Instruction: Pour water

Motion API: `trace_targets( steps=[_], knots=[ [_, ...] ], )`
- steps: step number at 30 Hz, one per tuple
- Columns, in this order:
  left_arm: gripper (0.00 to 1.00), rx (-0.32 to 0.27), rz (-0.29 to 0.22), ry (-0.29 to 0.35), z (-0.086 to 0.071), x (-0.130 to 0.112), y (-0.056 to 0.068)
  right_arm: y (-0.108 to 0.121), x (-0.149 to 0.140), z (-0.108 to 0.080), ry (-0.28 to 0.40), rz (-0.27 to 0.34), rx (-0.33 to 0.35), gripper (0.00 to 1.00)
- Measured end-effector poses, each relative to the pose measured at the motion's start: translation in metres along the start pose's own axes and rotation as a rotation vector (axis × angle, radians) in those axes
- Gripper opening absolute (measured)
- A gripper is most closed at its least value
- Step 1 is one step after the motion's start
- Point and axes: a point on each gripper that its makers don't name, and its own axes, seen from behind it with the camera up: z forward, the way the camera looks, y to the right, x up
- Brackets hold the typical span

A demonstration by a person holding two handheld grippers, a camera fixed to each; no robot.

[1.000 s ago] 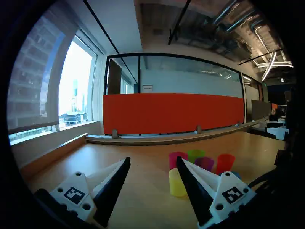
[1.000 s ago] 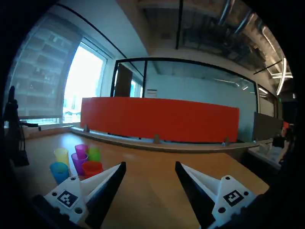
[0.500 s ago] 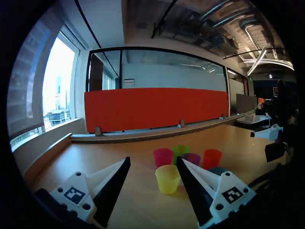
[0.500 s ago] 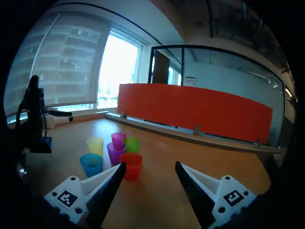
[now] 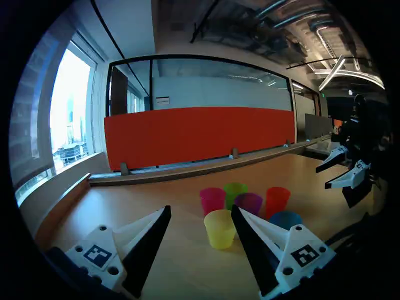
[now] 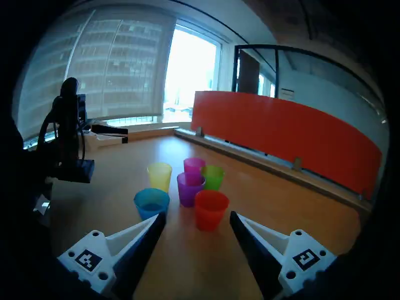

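Several plastic cups stand grouped on the wooden desk. In the left gripper view the yellow cup (image 5: pixel 219 228) is nearest, just ahead of my open left gripper (image 5: pixel 200 216), with pink (image 5: pixel 212 200), green (image 5: pixel 235 192), purple (image 5: pixel 248 203), red (image 5: pixel 277 199) and blue (image 5: pixel 285 220) cups behind it. The right gripper (image 5: pixel 346 169) hangs open at the far right. In the right gripper view the red cup (image 6: pixel 210 209) stands just ahead of my open right gripper (image 6: pixel 197 222), with the blue cup (image 6: pixel 151 202), yellow cup (image 6: pixel 159 176), purple cup (image 6: pixel 190 189), pink cup (image 6: pixel 194 168) and green cup (image 6: pixel 213 177) around it. The left gripper (image 6: pixel 107 134) shows far left.
An orange divider panel (image 5: pixel 200 135) runs along the desk's far edge. Large windows (image 6: pixel 192 75) lie beyond the desk. The wooden desk (image 6: pixel 280 200) stretches to the right of the cups.
Both grippers have swung toward the cups. The cups now sit more centred and closer in both views, and each gripper has come further into the other's view.
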Motion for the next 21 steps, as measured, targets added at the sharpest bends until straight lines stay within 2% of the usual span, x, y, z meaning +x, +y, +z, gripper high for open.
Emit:
trace_targets(
  steps=[8, 15, 21],
  knots=[
    [0.89, 0.018, -0.009, -0.028, 0.002, -0.012, -0.002, -0.020, -0.011, 0.018, -0.061, -0.015, 0.104, 1.00],
    [0.89, 0.025, -0.032, -0.044, 0.000, -0.020, -0.002, -0.037, -0.015, 0.034, -0.100, -0.064, 0.176, 1.00],
    [0.89, 0.021, -0.027, -0.058, -0.002, -0.024, -0.001, -0.050, -0.020, 0.047, -0.132, -0.098, 0.228, 1.00]
  ],
)
